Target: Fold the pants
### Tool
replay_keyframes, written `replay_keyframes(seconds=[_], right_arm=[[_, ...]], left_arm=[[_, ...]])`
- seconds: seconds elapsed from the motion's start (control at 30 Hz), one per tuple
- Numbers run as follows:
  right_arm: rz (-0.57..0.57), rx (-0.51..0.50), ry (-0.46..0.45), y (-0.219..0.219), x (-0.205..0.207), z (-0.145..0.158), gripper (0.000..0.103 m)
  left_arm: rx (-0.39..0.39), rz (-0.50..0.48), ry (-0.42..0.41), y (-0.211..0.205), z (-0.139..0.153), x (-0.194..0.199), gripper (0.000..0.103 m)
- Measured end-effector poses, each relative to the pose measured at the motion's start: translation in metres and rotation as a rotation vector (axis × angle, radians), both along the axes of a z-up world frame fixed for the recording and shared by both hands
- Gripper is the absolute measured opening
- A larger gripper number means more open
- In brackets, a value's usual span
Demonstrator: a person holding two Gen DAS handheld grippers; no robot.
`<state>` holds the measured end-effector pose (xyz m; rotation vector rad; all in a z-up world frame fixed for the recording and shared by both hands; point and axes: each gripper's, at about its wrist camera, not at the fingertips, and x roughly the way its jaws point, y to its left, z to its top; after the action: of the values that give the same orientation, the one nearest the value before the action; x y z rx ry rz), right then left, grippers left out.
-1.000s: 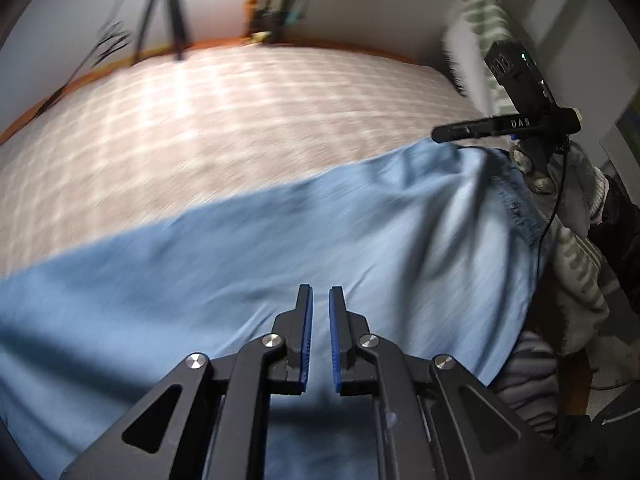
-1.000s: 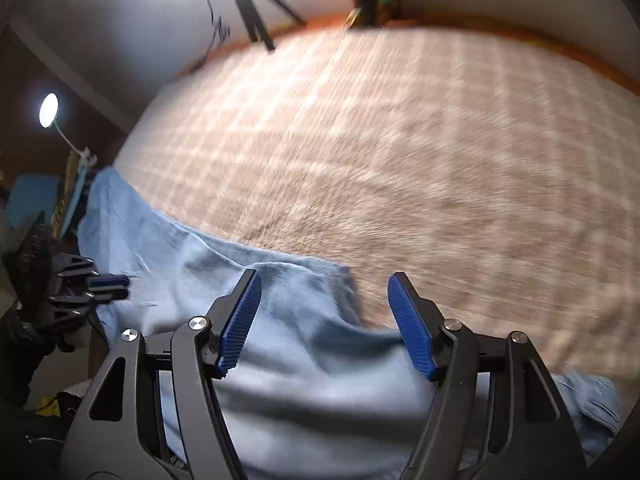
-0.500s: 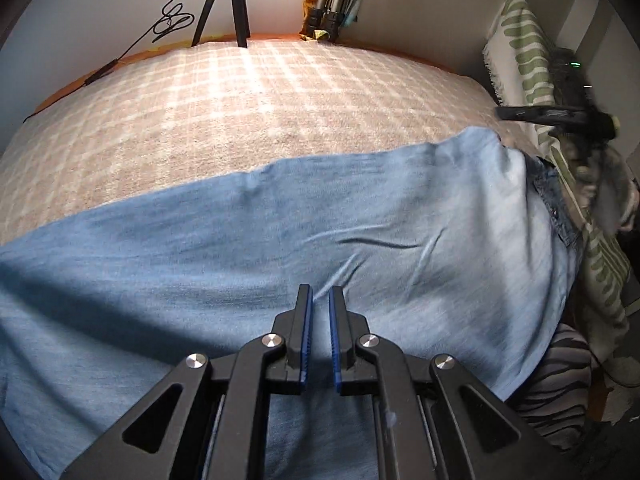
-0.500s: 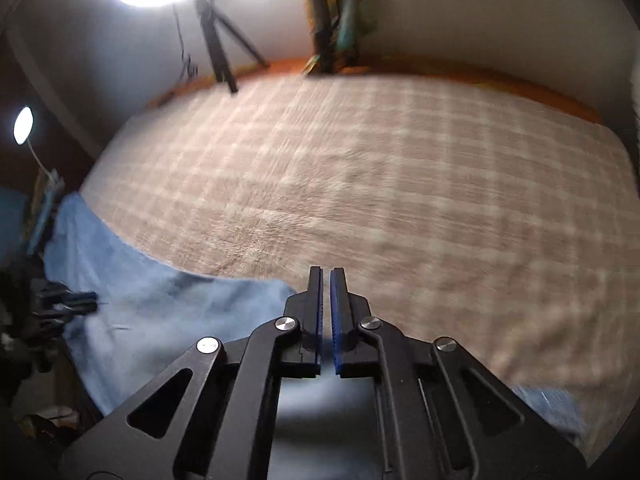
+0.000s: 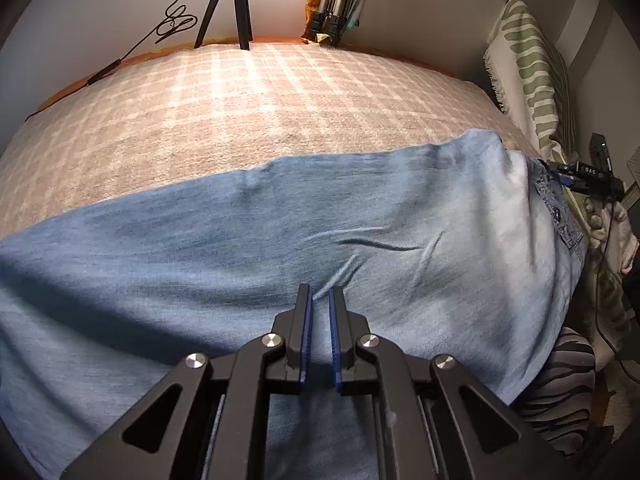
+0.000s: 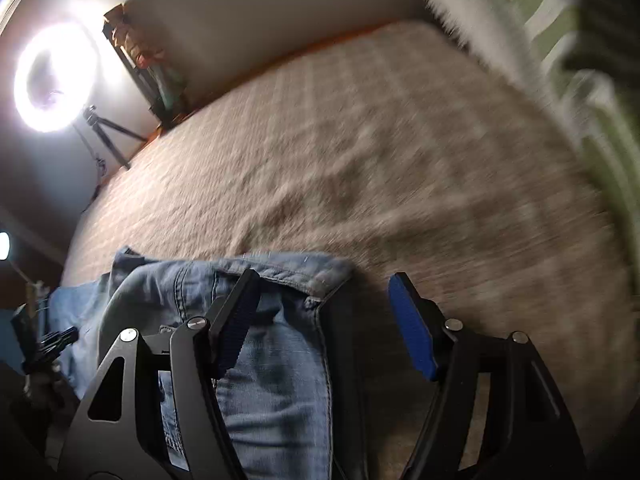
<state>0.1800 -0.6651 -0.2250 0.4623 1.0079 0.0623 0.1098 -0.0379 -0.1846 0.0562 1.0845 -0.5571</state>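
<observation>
Pants of pale blue denim lie stretched flat across our checked bed, a few creases ahead of the left gripper, whose fingers are nearly closed on nothing. From the right wrist, we see the stitched waistband bunched near the bed's edge, the right gripper spread wide above it.

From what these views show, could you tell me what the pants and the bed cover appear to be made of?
The pants look like light-blue denim, matte and faded: the right wrist view shows stitched seams and a thick waistband hem. The bed cover looks like soft woven or fleecy fabric with a nubby pile and a pale plaid grid; the exact fibre cannot be told.
</observation>
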Motion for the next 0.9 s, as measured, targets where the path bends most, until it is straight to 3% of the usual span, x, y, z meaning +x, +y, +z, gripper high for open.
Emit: replay_keyframes(seconds=[0.1, 0.13, 0.2, 0.23, 0.27, 0.37, 0.5, 0.53, 0.63, 0.77, 0.8, 0.9], right_arm=[[0.007, 0.025, -0.026, 0.005, 0.003, -0.011, 0.07], [0.013, 0.047, -0.039, 0.007, 0.001, -0.011, 0.065], [0.036, 0.145, -0.034, 0.011, -0.003, -0.013, 0.041], [0.044, 0.148, -0.03, 0.016, -0.007, -0.011, 0.023], [0.05, 0.135, -0.029, 0.022, -0.01, -0.007, 0.013], [0.066, 0.082, -0.074, 0.039, -0.025, 0.023, 0.007], [0.057, -0.081, -0.115, 0.043, -0.042, 0.069, 0.006], [0.036, -0.144, -0.092, 0.04, -0.045, 0.068, 0.005], [-0.018, -0.158, 0.027, 0.03, -0.041, 0.038, 0.005], [0.036, -0.274, 0.075, 0.055, -0.034, 0.034, 0.007], [0.041, -0.295, 0.07, 0.058, -0.034, 0.039, 0.008], [0.064, -0.336, 0.011, 0.08, -0.028, 0.068, 0.034]], left_arm=[[0.008, 0.004, -0.003, -0.001, 0.0, 0.0, 0.006], [0.011, 0.006, -0.005, -0.001, 0.0, 0.0, 0.006], [0.019, 0.009, -0.009, -0.003, 0.0, -0.001, 0.006], [0.021, 0.01, -0.01, -0.003, 0.0, 0.0, 0.006], [0.022, 0.012, -0.011, -0.003, 0.0, 0.0, 0.006], [0.021, 0.022, -0.011, -0.003, 0.0, 0.001, 0.006], [0.028, 0.025, -0.011, -0.004, 0.0, 0.001, 0.006], [0.034, 0.025, -0.012, -0.005, 0.001, 0.001, 0.006], [0.078, 0.06, -0.03, 0.002, 0.008, 0.002, 0.006], [0.051, 0.144, -0.04, 0.04, 0.022, -0.004, 0.006], [0.053, 0.167, -0.046, 0.051, 0.025, -0.007, 0.006], [0.039, 0.249, -0.057, 0.091, 0.035, -0.018, 0.006]])
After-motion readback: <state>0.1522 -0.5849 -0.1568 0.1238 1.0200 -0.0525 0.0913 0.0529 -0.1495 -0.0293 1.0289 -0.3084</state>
